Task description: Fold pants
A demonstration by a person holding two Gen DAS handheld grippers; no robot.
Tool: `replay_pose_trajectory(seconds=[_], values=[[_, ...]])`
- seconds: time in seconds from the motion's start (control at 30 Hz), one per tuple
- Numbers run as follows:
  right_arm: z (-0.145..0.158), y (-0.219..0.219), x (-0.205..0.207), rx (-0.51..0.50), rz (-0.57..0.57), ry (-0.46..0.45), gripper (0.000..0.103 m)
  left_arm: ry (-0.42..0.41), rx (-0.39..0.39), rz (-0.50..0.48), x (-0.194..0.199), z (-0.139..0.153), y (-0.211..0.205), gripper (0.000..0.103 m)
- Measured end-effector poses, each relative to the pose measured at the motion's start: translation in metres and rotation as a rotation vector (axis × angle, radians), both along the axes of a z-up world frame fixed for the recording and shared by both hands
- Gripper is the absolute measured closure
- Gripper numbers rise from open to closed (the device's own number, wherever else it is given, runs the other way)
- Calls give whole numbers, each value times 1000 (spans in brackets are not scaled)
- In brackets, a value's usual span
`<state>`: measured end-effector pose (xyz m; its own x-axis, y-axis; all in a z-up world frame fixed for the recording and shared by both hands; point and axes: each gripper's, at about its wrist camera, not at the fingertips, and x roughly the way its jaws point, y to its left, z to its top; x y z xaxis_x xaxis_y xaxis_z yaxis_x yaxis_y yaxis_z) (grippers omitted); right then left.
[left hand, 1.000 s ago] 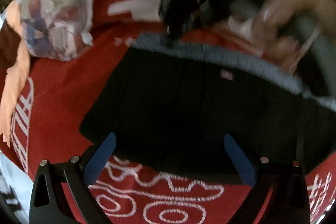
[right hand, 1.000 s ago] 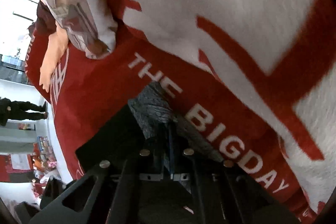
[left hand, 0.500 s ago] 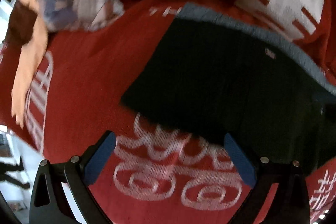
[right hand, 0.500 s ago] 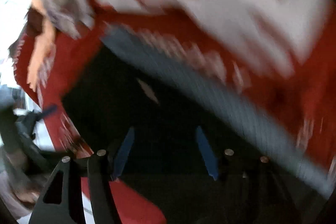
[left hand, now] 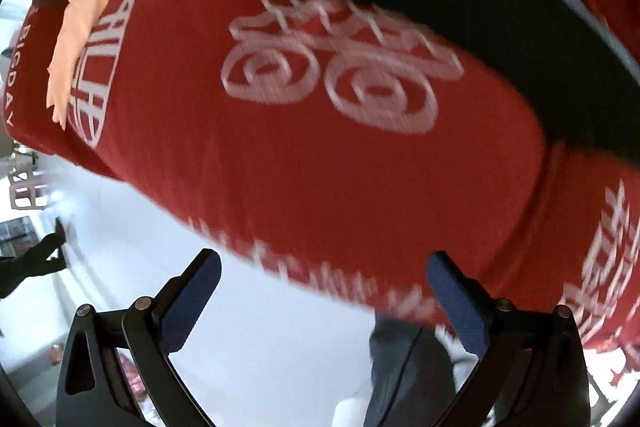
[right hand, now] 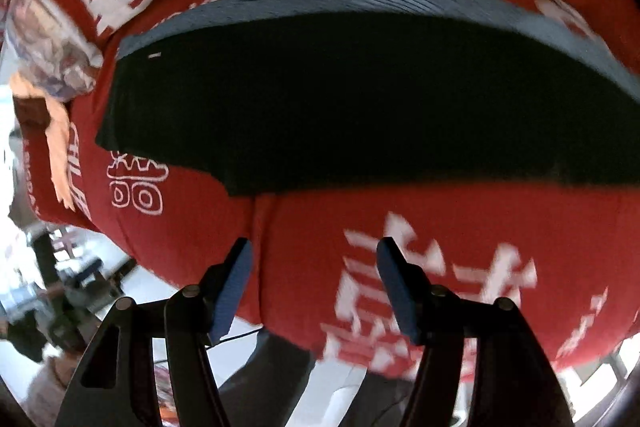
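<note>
Both tools, left tool point(left hand: 322, 279) and right tool point(right hand: 314, 281), gape empty; pants point(right hand: 360, 99) look folded, probably finished; square edges near surface point(right hand: 460, 211) front.

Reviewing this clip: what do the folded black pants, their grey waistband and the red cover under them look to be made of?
Pants: soft matte black fabric, likely knit or cotton; too dark to show the weave. Waistband: grey ribbed knit, probably elastic, judging by its fine parallel ridges. Red cover: thin cloth with white printed characters; it drapes over the table edge, matte, without sheen.
</note>
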<state>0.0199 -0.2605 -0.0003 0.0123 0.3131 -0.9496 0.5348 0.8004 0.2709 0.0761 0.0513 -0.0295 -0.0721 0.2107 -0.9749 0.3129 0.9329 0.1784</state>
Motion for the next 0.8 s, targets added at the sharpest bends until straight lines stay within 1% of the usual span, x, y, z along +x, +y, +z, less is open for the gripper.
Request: replay_pose_trajectory(seconds=[0.17,0.3,0.57,0.67,0.8], values=[[16,-10,-48,-4,-65,42,33,50,23,-91,-42,12,-19,0],[25,-16,-72,-15,-69,53,33,57,18,-135,-48,20,-34,0],[40,-25,-78,-22,-75,42,33,-9,-41,-181,-35,46,-63,0],[43,-26,-76,-21,-69,39,33,-5,-51,-200,-39,48,-70,0],[44,-26,-75,-28,-57,41,33,4,-52,-226,-44,47,-69,0]])
